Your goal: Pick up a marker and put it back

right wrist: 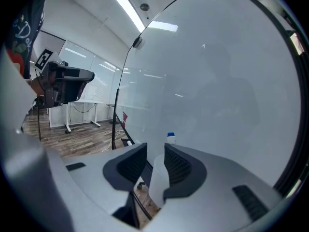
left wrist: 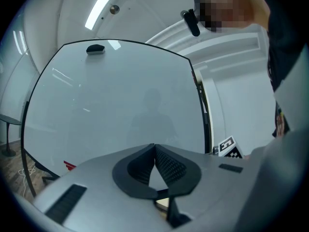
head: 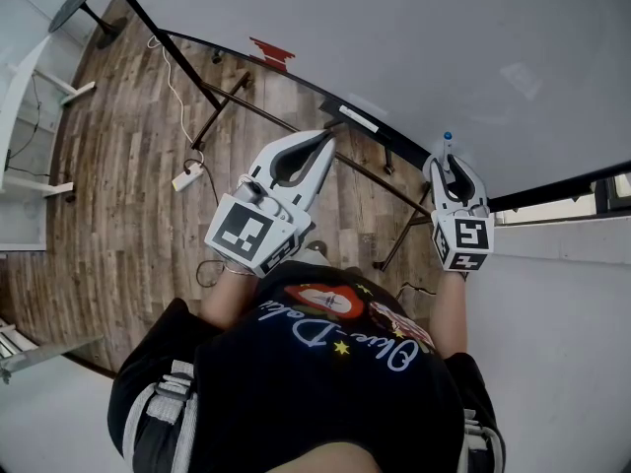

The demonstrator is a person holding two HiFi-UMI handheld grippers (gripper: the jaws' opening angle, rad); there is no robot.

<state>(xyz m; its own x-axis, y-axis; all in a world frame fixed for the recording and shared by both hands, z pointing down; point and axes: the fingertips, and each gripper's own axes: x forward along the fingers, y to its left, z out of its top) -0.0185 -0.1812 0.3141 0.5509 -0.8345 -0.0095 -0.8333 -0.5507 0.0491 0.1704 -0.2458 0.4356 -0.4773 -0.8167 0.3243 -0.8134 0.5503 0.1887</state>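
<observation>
A white marker (right wrist: pixel 159 178) with a blue cap (right wrist: pixel 170 135) stands between the jaws of my right gripper (right wrist: pixel 155 148). It leans on the right pad, and a gap shows between it and the left pad, so the jaws are open around it. In the head view the blue cap (head: pixel 448 137) pokes out past the right gripper (head: pixel 450 163) at the lower edge of the whiteboard (head: pixel 394 47). My left gripper (head: pixel 328 138) hangs to the left before the board. Its fingertips meet, and the left gripper (left wrist: pixel 154 146) holds nothing.
The board's black frame and tray (head: pixel 325 101) run diagonally, with a white oblong item (head: pixel 357 118) lying on the tray and a red piece (head: pixel 271 52) further left. Stand legs (head: pixel 222 106), a cable and a power strip (head: pixel 187 175) are on the wooden floor.
</observation>
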